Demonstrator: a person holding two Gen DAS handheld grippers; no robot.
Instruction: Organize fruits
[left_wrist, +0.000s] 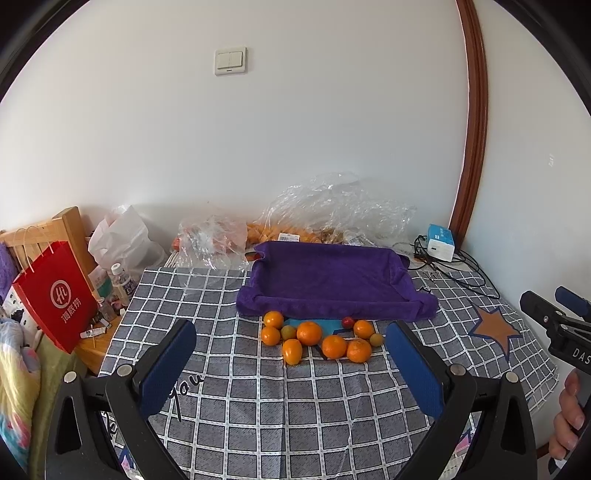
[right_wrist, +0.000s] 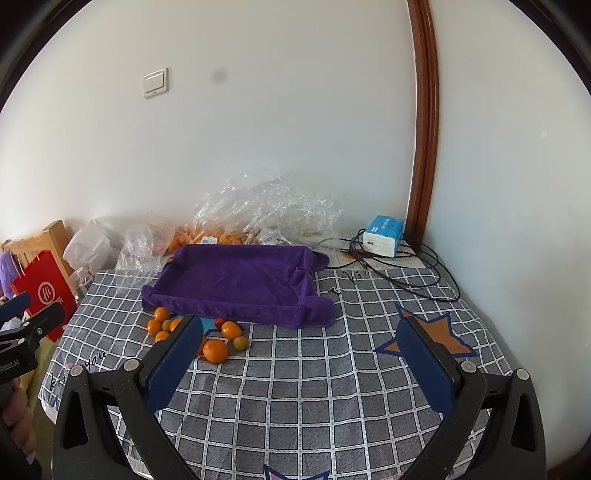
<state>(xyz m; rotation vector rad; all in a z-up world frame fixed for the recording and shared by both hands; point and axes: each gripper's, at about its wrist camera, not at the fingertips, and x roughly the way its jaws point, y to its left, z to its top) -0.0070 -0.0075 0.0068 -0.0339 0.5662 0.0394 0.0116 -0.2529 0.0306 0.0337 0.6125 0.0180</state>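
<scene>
Several oranges (left_wrist: 309, 333) lie in a loose cluster on the checked tablecloth with two small green fruits (left_wrist: 289, 332) and a small red one (left_wrist: 347, 322), just in front of a purple cloth-lined tray (left_wrist: 328, 280). The cluster (right_wrist: 215, 350) and the tray (right_wrist: 236, 280) also show in the right wrist view. My left gripper (left_wrist: 290, 345) is open and empty, held above the table short of the fruit. My right gripper (right_wrist: 301, 341) is open and empty, to the right of the fruit; its left finger hides part of the cluster.
Crumpled clear plastic bags (left_wrist: 332, 214) with more fruit lie behind the tray. A blue-white box (right_wrist: 382, 236) and black cables (right_wrist: 406, 273) sit at the back right corner. A red paper bag (left_wrist: 55, 295), bottles and a white bag stand off the table's left edge.
</scene>
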